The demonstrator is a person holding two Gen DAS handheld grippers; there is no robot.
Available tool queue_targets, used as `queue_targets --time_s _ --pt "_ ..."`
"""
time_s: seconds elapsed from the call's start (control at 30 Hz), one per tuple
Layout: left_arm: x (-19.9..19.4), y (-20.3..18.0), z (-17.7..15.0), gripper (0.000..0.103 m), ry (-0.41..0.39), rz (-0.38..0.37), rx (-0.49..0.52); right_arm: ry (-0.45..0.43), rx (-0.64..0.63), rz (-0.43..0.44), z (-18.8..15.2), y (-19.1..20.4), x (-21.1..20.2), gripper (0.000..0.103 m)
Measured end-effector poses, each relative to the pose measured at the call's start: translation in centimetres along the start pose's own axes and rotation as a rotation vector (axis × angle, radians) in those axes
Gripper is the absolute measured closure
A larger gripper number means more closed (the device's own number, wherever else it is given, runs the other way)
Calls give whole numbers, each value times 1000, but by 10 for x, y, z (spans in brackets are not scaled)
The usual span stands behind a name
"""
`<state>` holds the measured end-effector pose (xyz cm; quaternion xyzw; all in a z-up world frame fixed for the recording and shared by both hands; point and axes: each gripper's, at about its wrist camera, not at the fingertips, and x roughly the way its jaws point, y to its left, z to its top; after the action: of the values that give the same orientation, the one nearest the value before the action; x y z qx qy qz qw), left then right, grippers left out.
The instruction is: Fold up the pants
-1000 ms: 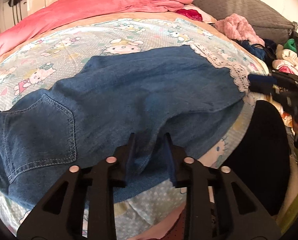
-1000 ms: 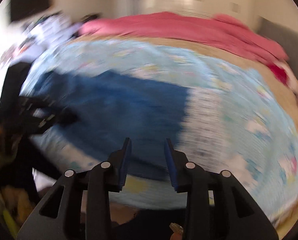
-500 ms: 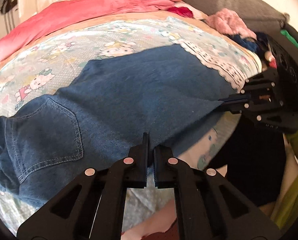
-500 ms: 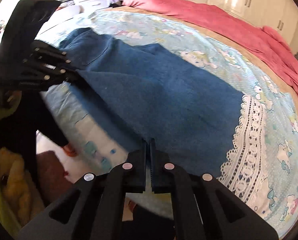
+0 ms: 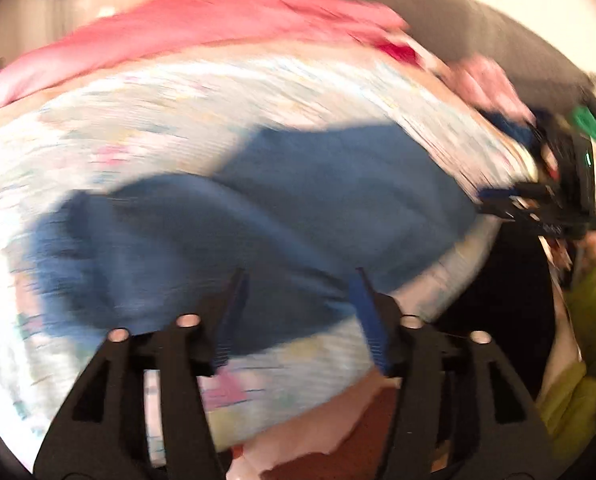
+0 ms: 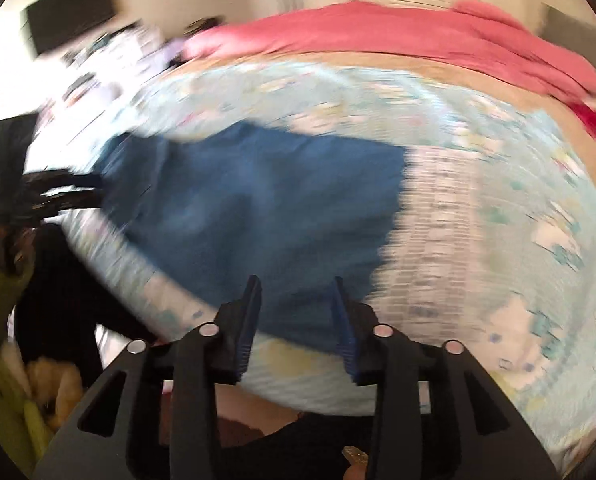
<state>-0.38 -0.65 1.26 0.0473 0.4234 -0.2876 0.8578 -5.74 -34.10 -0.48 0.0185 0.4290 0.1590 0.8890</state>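
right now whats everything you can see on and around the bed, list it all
jeans: one pair, blue denim, lying spread on the bed's near side
bedsheet: one, pale blue with cartoon print, under the jeans
blanket: one, pink, bunched along the bed's far edge
headboard: one, grey, beyond the bed in the left wrist view
clothes pile: several, pink, blue and green, blurred, by the headboard
screen: one, black, on the wall in the right wrist view
left gripper: one, black with blue pads, jaws opening, over the jeans' near edge, no cloth pinched
right gripper: one, same colours, jaws opening, over the jeans' near edge, no cloth pinched
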Motion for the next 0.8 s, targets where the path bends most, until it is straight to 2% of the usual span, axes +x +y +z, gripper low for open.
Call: queue_targets --time_s 0.03,0.1,0.17,0.2,0.23,0.3,0.37,0.4,0.43,0.53,0.6,0.7,0.8 --pt "-8 14 1 39 -24 69 -37 -3 33 -29 -1 -7 -3 65" --pt "-20 39 1 34 -54 246 -84 -5 120 -78 0 -23 0 63" --pt "-24 56 1 28 -63 302 -129 11 203 -95 -1 -37 7 63" --pt "-24 64 0 20 -62 332 -156 17 217 -95 -2 -39 10 63" --pt "-21 73 -1 16 -59 374 -182 25 225 -94 -3 -40 12 61" --pt "-10 86 -3 16 -28 426 -209 42 219 -104 -5 -39 17 57" --pt "7 91 -5 16 4 425 -225 44 208 -111 -4 -36 17 54" --pt "16 90 -7 23 19 395 -227 45 201 -115 -7 -35 16 53" --pt "22 87 -8 43 22 364 -222 48 193 -119 -6 -34 16 53" --pt "23 90 -11 61 22 368 -221 61 181 -132 -6 -33 21 53" --pt "15 98 -11 64 10 358 -238 62 190 -130 -7 -37 20 53" --pt "8 102 -14 64 11 419 -202 66 195 -131 -9 -39 22 52" --pt "14 109 -17 57 31 423 -217 74 181 -137 -9 -36 25 48"
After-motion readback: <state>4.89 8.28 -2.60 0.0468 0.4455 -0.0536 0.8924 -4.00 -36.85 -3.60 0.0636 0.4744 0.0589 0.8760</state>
